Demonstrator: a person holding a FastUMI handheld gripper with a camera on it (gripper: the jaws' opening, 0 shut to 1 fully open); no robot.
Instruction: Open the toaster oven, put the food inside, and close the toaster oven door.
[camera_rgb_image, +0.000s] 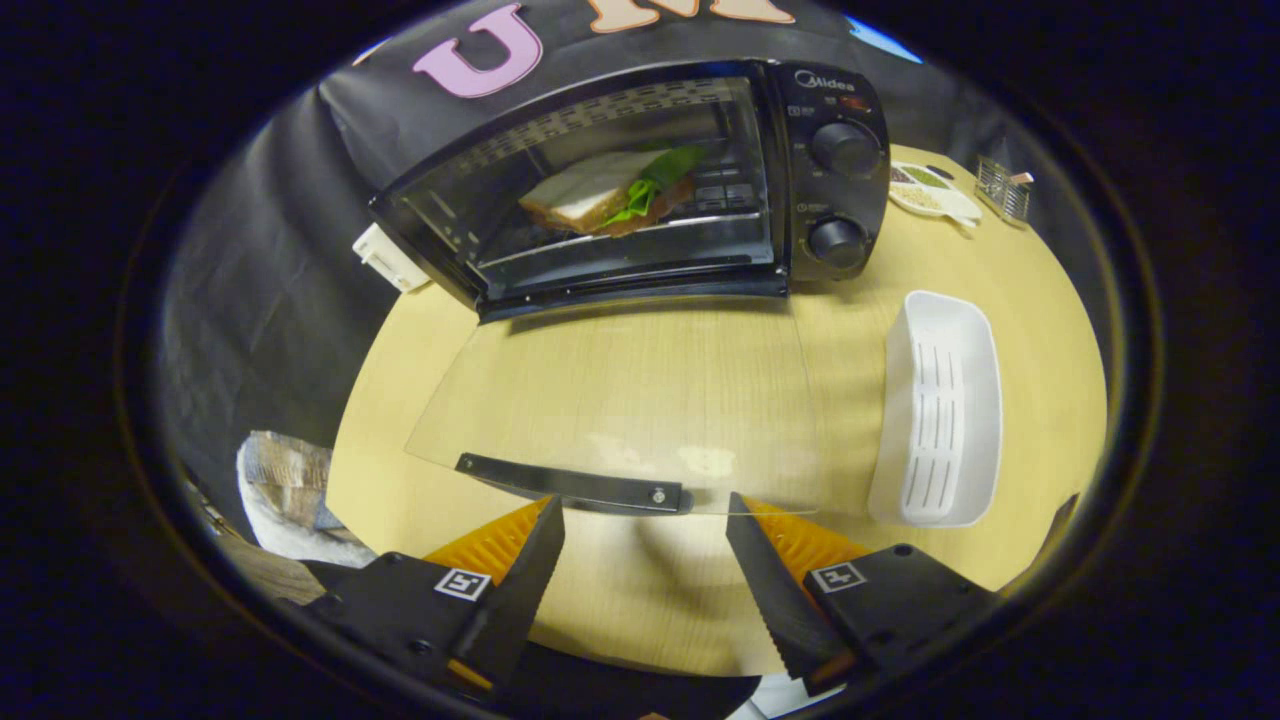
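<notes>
1. On the far rack of the toaster oven (640, 190): sandwich (610, 190).
2. Glass door (620, 400): folded down flat, handle (575, 484) near.
3. Gripper (645, 510): fingers spread, empty, just short of handle.
4. Right: white tray (940, 410).

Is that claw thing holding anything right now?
No. The gripper is open and empty, its fingers just short of the door handle; the sandwich sits inside the oven.

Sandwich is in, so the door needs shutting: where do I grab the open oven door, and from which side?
Grip the dark handle bar on the glass door's free edge, from the front, fingers above and below. It lies just ahead of the open gripper, with the sandwich beyond.
</notes>
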